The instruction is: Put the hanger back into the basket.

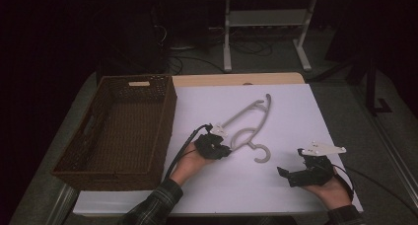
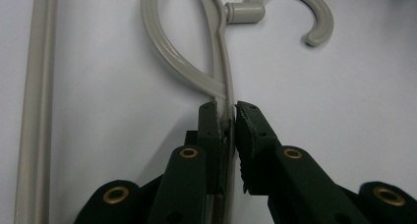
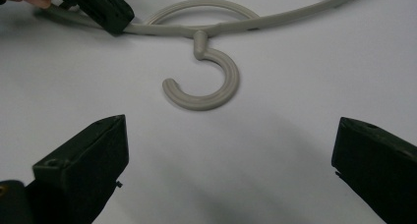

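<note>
Since the basket (image 1: 118, 131) stands open at nine o'clock on the desk (image 1: 296, 111), the likely job is to carry the hanger (image 1: 246, 124) into it, and the grip just taken is what decides how well that goes. The hanger lies flat near the desk's centre, its hook (image 1: 262, 153) curling toward five o'clock and its long arm running up toward one o'clock. The left gripper (image 1: 219, 148) has its fingers (image 2: 212, 130) clamped on the thin rail of the hanger just below the loop, with the rail pinched edge-on between the pads. That is a narrow hold, well off the hanger's middle, so I would expect the long arm to sag or swing on lifting. Raise it slowly and straight up first, watch for the rail sliding in the pads, and only then sweep toward nine o'clock. Keep the far tip high enough to clear the basket's rim, and lower the hanger lengthwise along the basket, since it looks too long to go in crosswise. The right gripper (image 1: 300, 173) rests at four o'clock, fingers (image 3: 83, 155) wide apart and holding nothing, facing the hook. It could steady the hook end if the hanger tips.
</note>
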Demonstrator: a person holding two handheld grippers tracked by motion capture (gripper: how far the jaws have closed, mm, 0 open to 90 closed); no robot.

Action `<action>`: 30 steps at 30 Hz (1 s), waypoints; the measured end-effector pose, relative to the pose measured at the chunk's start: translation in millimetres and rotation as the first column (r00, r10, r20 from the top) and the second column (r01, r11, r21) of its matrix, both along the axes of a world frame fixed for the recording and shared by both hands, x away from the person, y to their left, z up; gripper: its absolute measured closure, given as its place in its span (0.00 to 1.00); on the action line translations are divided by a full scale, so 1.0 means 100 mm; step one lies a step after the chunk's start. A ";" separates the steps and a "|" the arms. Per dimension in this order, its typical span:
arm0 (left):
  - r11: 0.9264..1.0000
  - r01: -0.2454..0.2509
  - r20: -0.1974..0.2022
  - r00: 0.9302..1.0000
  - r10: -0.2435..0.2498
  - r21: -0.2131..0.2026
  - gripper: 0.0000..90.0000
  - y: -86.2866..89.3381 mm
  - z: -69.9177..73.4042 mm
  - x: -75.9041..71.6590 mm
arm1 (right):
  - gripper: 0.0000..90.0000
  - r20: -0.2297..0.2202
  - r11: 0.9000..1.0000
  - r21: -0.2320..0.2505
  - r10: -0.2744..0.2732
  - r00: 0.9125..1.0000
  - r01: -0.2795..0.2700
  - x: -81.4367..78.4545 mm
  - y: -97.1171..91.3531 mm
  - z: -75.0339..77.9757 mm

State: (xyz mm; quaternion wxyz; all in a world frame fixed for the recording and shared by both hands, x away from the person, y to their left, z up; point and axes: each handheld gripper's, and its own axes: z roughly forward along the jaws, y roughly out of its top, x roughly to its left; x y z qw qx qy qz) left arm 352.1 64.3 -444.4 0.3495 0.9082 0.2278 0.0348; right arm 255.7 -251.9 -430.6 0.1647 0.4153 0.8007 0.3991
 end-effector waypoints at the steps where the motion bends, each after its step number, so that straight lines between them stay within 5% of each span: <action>1: 1.000 0.000 0.000 1.000 0.000 0.000 0.90 0.00 0.00 0.00 | 0.00 0.000 1.000 0.000 0.000 1.000 0.000 0.00 0.00 0.00; 8: 1.000 0.013 0.002 1.000 -0.013 0.017 0.82 -0.02 0.02 -0.04 | 0.00 -0.001 1.000 -0.002 0.000 1.000 0.000 0.00 0.00 0.00; 15: 0.997 0.043 0.052 0.998 -0.047 0.066 0.76 0.17 0.09 -0.14 | 0.00 -0.003 1.000 -0.002 -0.005 1.000 0.005 0.00 -0.01 0.00; 30: 0.995 0.050 0.046 0.997 -0.054 0.090 0.79 0.27 0.03 -0.17 | 0.00 -0.004 1.000 -0.005 -0.011 1.000 0.011 -0.01 -0.01 0.00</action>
